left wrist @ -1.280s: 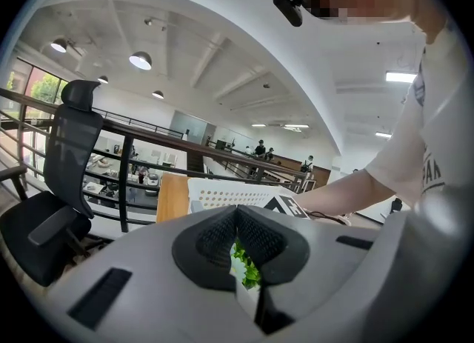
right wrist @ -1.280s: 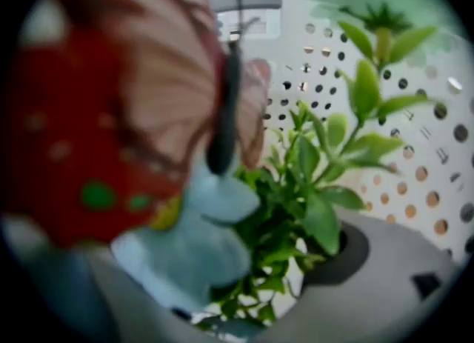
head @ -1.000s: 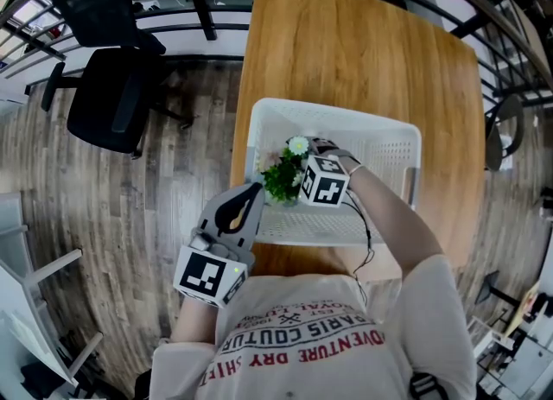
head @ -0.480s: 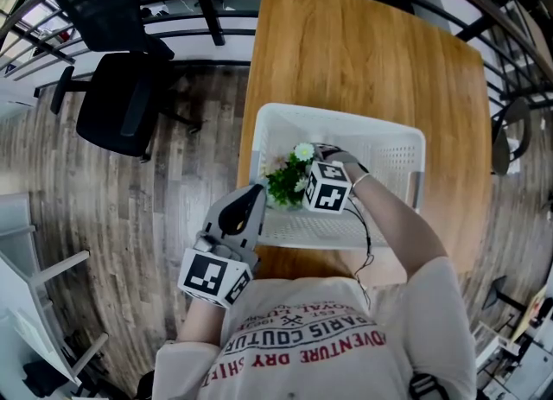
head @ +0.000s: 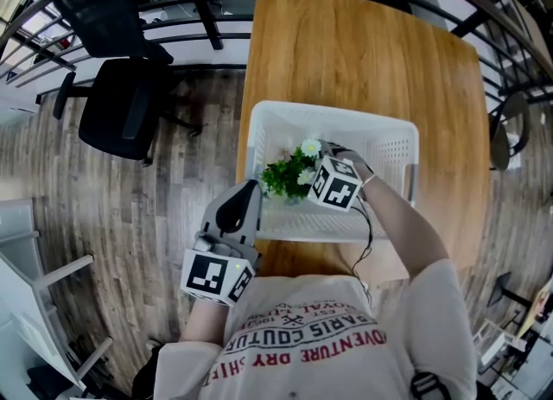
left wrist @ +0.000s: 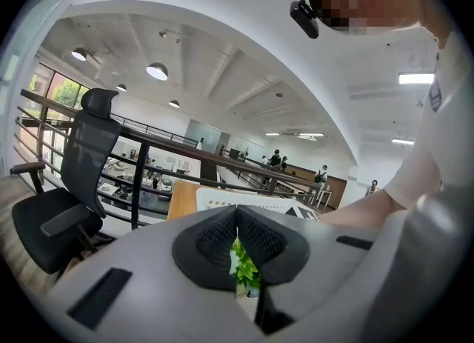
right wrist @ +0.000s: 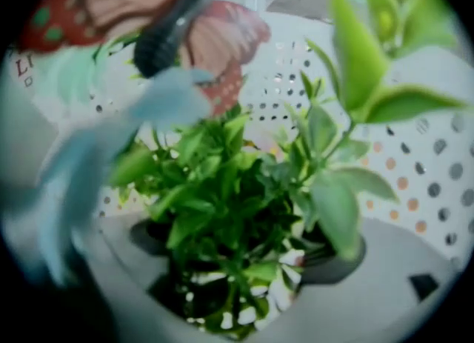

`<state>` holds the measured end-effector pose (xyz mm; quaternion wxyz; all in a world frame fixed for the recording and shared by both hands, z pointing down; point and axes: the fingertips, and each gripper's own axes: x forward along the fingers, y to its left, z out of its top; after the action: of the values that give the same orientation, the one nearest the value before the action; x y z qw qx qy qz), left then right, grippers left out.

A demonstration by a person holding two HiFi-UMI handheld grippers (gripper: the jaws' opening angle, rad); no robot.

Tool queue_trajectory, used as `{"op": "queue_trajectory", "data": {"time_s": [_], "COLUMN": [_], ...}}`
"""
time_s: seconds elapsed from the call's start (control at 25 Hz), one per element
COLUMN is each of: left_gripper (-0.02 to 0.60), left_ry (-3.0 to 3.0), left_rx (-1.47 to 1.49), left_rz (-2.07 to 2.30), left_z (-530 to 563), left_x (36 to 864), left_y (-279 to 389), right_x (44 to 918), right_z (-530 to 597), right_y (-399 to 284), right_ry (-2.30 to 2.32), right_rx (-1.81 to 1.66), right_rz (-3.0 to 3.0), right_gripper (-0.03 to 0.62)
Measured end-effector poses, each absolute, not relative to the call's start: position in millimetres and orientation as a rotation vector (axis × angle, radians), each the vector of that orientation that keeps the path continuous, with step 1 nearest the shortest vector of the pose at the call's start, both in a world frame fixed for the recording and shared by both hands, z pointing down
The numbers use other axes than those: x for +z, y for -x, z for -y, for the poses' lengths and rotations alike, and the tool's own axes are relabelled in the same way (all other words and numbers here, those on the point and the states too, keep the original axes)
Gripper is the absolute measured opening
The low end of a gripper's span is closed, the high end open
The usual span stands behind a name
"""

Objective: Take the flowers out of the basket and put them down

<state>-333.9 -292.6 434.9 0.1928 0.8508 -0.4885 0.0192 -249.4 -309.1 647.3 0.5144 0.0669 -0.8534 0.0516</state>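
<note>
- The right gripper [head: 316,174] is clenched low on the stems of the flowers [head: 289,174], inside the white basket [head: 390,142];
- It should lift straight up until the leaves clear the rim, then lower gently onto the bare table [head: 363,53];
- The left gripper [head: 244,204] hangs closed and empty.

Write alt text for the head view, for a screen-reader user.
The right hand-held gripper grips the flowers inside a white basket on a wooden table. The left hand-held gripper is shut and empty at the table's left edge, near the basket.
</note>
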Motion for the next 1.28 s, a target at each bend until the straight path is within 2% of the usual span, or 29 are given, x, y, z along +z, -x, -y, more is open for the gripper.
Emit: {"op": "queue_trajectory", "data": {"time_s": [0.36,0.64,0.96,1.28], "left_gripper": [0.026,0.026,0.026,0.026], "left_ry": [-2.433,-2.517,-2.574,-2.586], "left_rx": [-0.028,-0.055,-0.076,-0.069], "left_rz": [1.428,1.477,1.488,1.463], "left_z": [279,252,225,219], "left_x": [389,349,324,341], "left_y": [324,273,181,88], "right_x": [572,486,428,454], "right_z": [319,309,289,279], "right_y": [223,169,63,-54], "right_ry": [-0.378,-0.553,-0.696,-0.801], "right_rx": [0.107,0.061,0.025,0.117], "right_rz": [2.092,2.197,2.247,2.181], "right_gripper": [0.488,0.488,0.488,0.488]}}
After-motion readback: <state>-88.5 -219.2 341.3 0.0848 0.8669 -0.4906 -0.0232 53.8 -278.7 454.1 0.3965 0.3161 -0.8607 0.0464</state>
